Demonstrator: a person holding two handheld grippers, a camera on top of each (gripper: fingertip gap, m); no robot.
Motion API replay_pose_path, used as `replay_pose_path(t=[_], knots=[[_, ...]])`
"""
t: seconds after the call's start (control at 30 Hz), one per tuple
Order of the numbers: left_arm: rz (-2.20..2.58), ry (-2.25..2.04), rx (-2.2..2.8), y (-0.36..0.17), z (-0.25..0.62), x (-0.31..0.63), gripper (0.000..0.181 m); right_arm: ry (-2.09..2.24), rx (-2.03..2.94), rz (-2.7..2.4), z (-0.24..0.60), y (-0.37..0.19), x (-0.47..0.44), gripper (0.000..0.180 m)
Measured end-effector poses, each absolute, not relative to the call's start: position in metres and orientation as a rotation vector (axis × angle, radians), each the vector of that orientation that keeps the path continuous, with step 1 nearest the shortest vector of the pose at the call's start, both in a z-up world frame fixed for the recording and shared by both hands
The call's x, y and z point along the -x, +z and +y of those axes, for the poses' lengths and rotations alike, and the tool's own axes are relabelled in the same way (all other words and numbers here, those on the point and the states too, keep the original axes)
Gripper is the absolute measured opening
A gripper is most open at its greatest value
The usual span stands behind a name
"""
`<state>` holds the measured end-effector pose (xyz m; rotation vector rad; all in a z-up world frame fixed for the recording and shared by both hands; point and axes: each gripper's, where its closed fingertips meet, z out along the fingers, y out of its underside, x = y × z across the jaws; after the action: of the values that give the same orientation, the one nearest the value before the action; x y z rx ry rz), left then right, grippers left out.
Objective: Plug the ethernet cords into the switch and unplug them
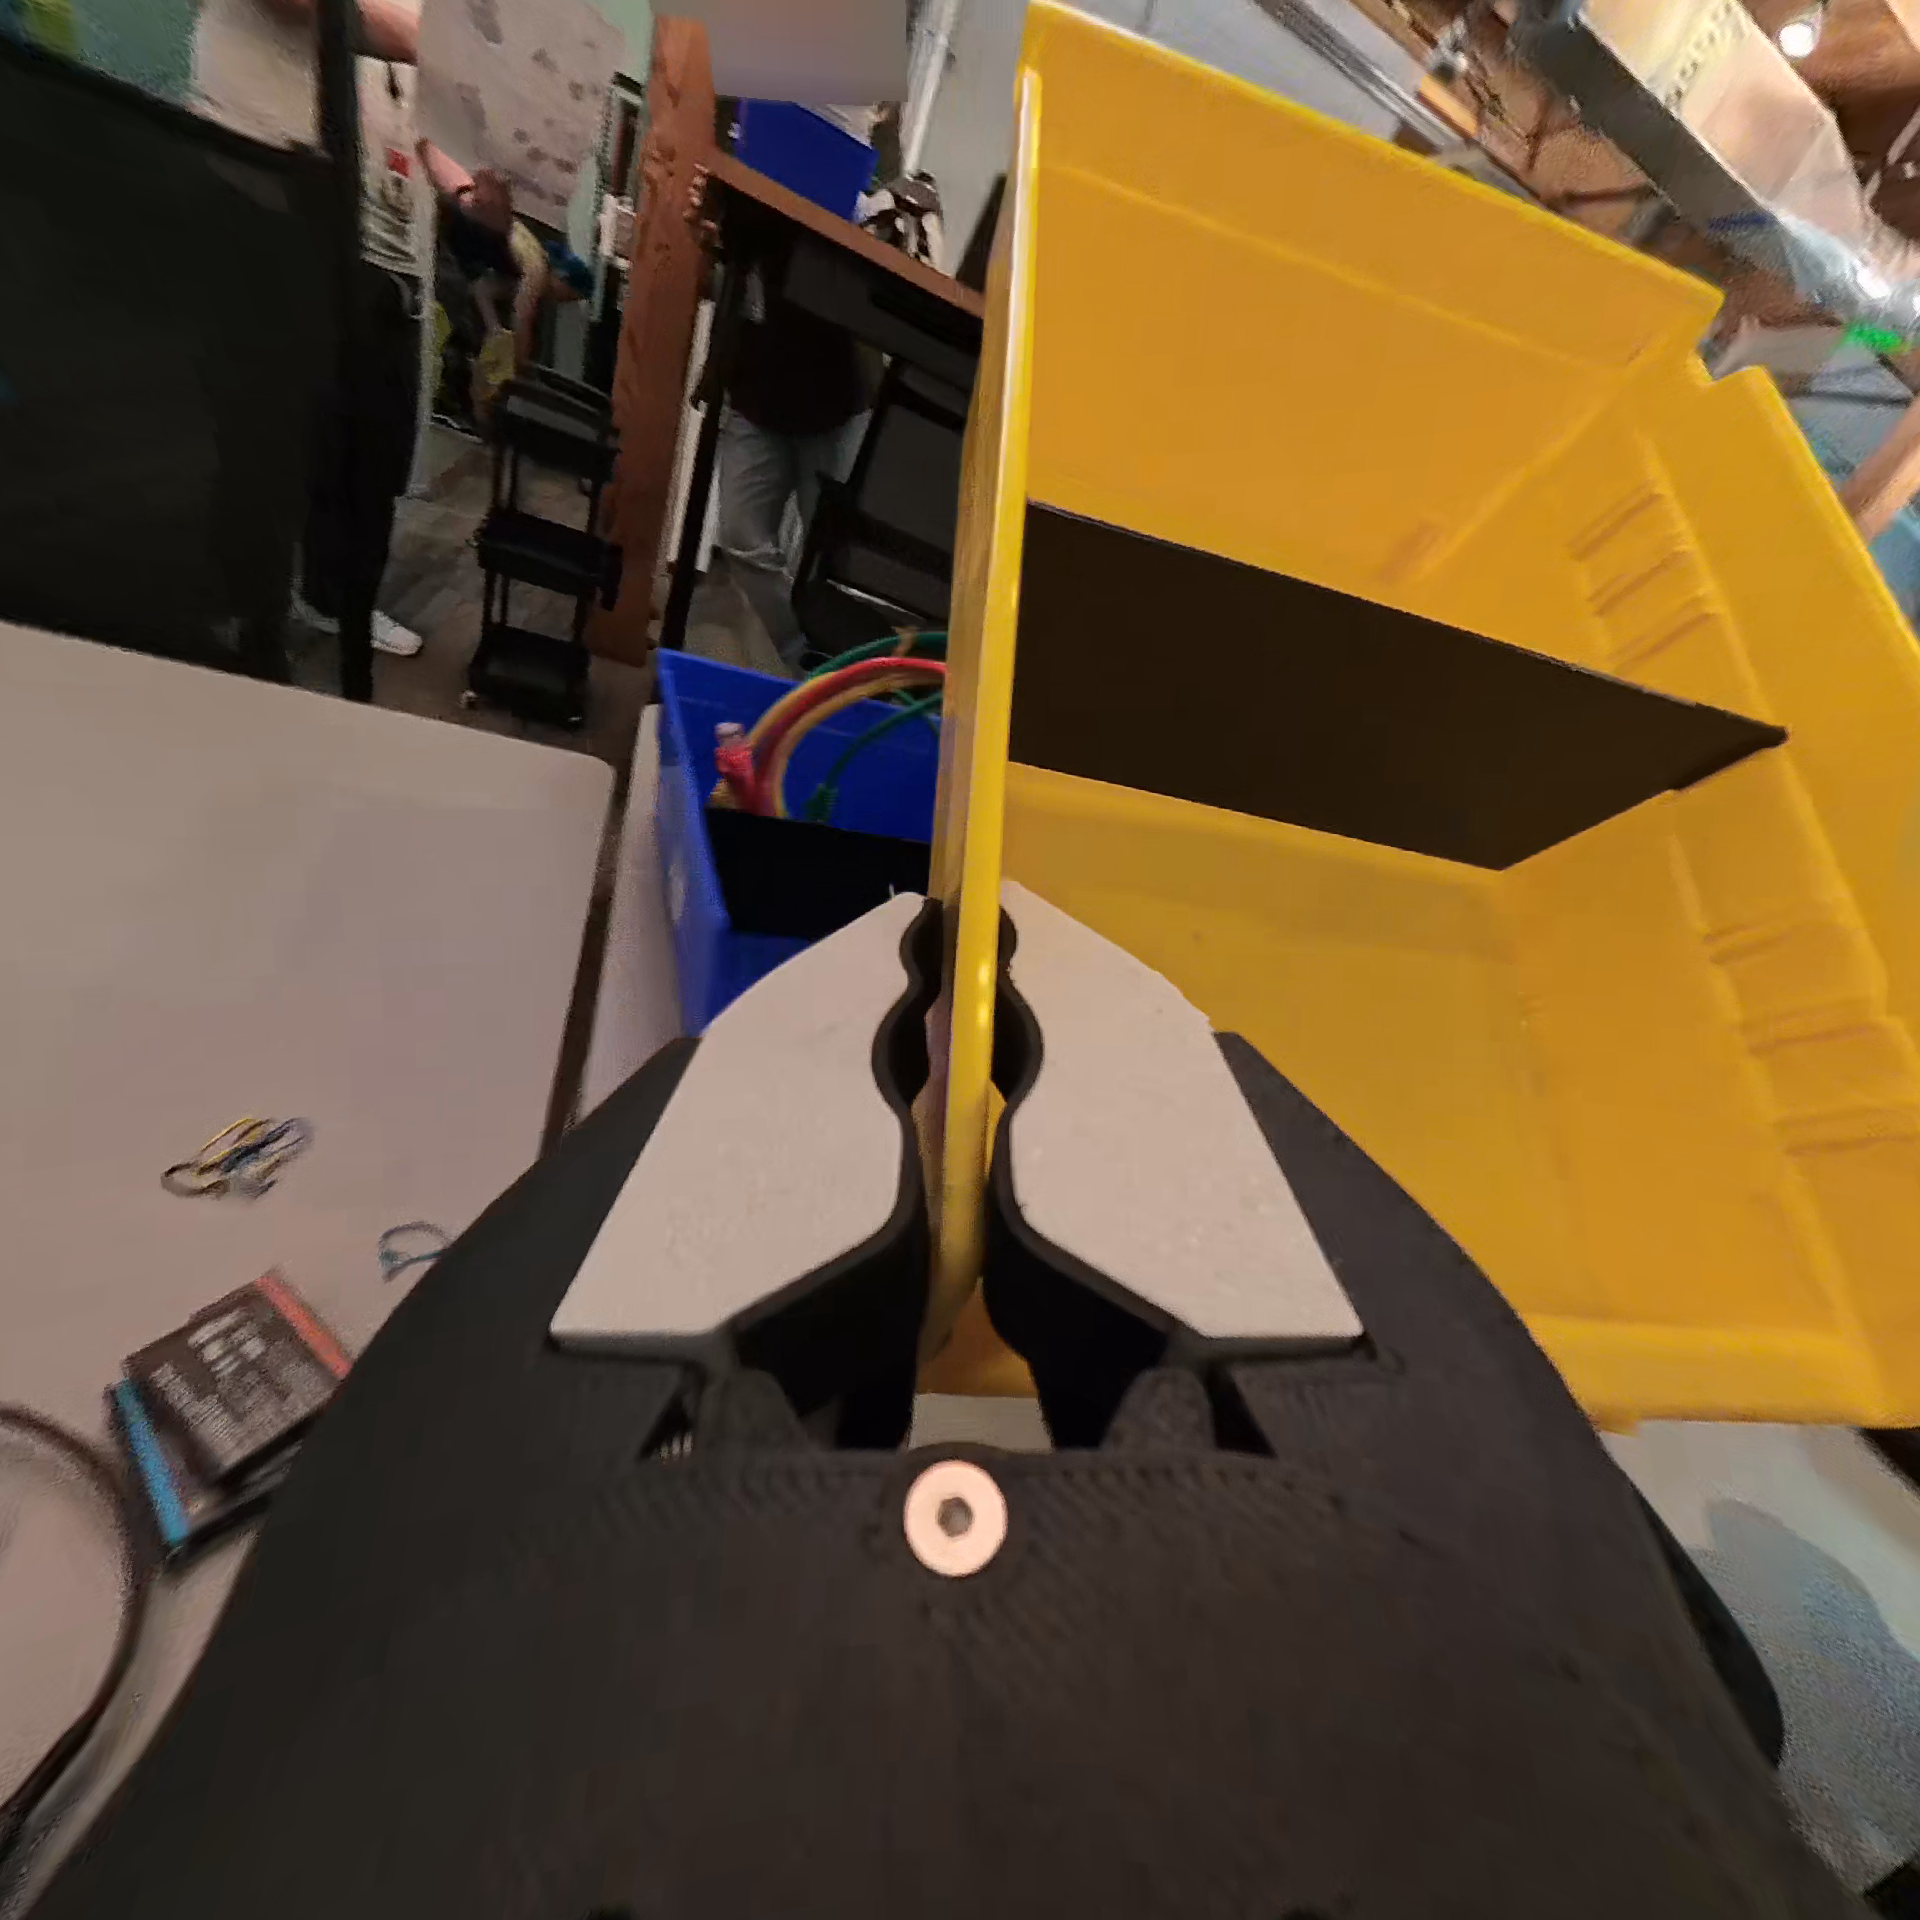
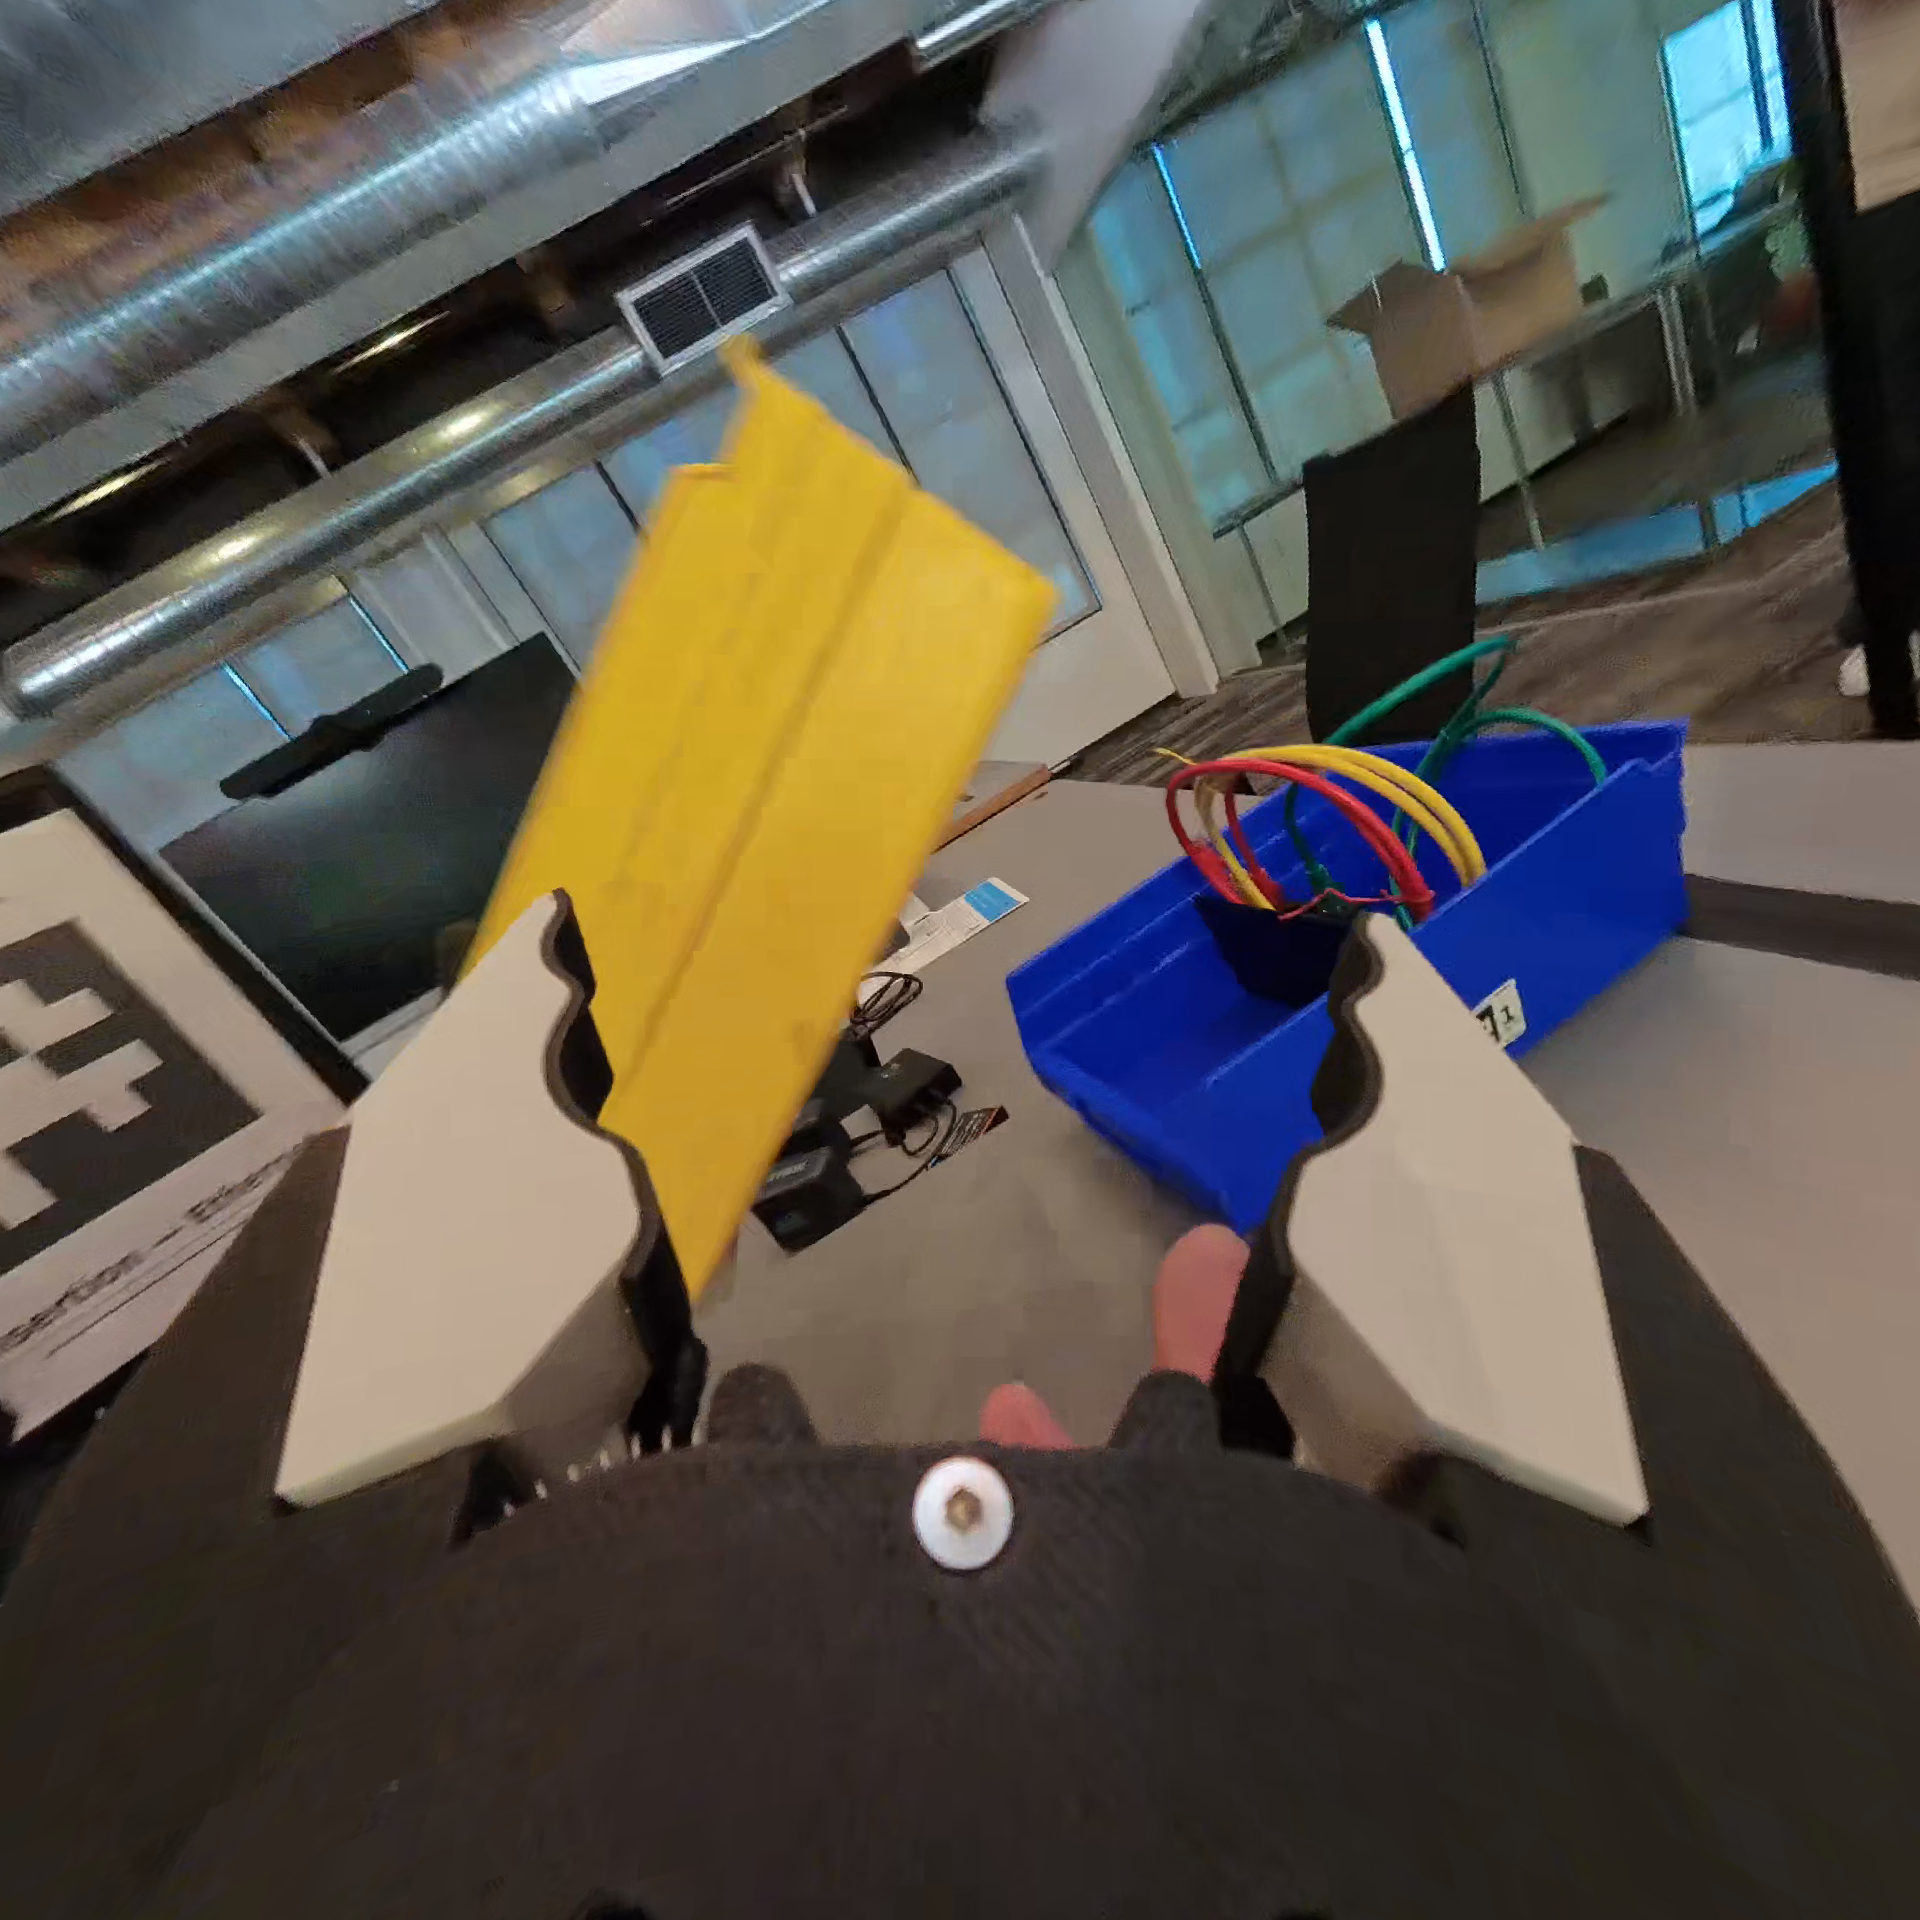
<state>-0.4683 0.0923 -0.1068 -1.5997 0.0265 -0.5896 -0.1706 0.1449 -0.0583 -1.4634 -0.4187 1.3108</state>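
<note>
My left gripper (image 1: 966, 914) is shut on the side wall of a yellow bin (image 1: 1351, 416) and holds it tilted up off the table. A black divider (image 1: 1351, 696) crosses the inside of the bin. In the right wrist view the yellow bin (image 2: 790, 727) hangs in the air, by my left finger. My right gripper (image 2: 961, 914) is open and empty. A blue bin (image 2: 1558, 935) on the grey table holds red, yellow and green ethernet cords (image 2: 1351, 790), looped over a black piece (image 2: 1268, 956). The blue bin (image 1: 707, 883) and the cords (image 1: 852, 686) also show in the left wrist view.
Black adapters with thin cables (image 2: 831, 1174) lie on the table (image 2: 987, 1247) under the yellow bin. A small dark box (image 1: 229, 1382) and loose ties (image 1: 239, 1153) lie at left. A marker board (image 2: 94, 1039) stands at far left. A person (image 1: 769, 447) stands behind. Left tips to right tips: about 30 cm.
</note>
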Motion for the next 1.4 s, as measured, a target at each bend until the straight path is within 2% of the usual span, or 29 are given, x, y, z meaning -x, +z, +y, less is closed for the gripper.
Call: replay_pose_path(t=[0.07,0.2,0.3,0.47,0.57,1.0,1.1,1.23,1.4], knots=[[0.109,-0.572,1.622,-0.100,0.099,0.433,0.006,1.293,1.435,-0.424,0.111,-0.041,0.147,0.146],[0.265,-0.573,1.673,-0.099,0.113,0.345,0.006,1.265,1.463,-0.397,0.072,-0.039,0.120,0.147],[0.393,-0.644,1.692,-0.106,0.120,0.269,0.006,1.191,1.488,-0.348,0.066,-0.052,0.092,0.142],[0.517,-0.677,1.694,-0.118,0.130,0.166,0.008,1.026,1.492,-0.133,0.076,-0.066,0.010,0.158],[0.604,-0.765,1.658,-0.125,0.134,0.103,0.015,0.940,1.482,0.017,0.077,-0.073,-0.045,0.160],[0.921,-1.007,1.825,-0.204,0.159,-0.092,0.034,0.749,1.722,0.389,0.100,-0.183,-0.217,0.159],[0.954,-1.074,1.869,-0.221,0.162,-0.125,0.042,0.726,1.791,0.423,0.108,-0.202,-0.246,0.159],[0.988,-1.153,1.892,-0.235,0.160,-0.164,0.064,0.683,1.833,0.407,0.122,-0.202,-0.284,0.158],[1.056,-1.215,1.887,-0.232,0.147,-0.207,0.092,0.573,1.970,0.310,0.145,-0.216,-0.332,0.149]])
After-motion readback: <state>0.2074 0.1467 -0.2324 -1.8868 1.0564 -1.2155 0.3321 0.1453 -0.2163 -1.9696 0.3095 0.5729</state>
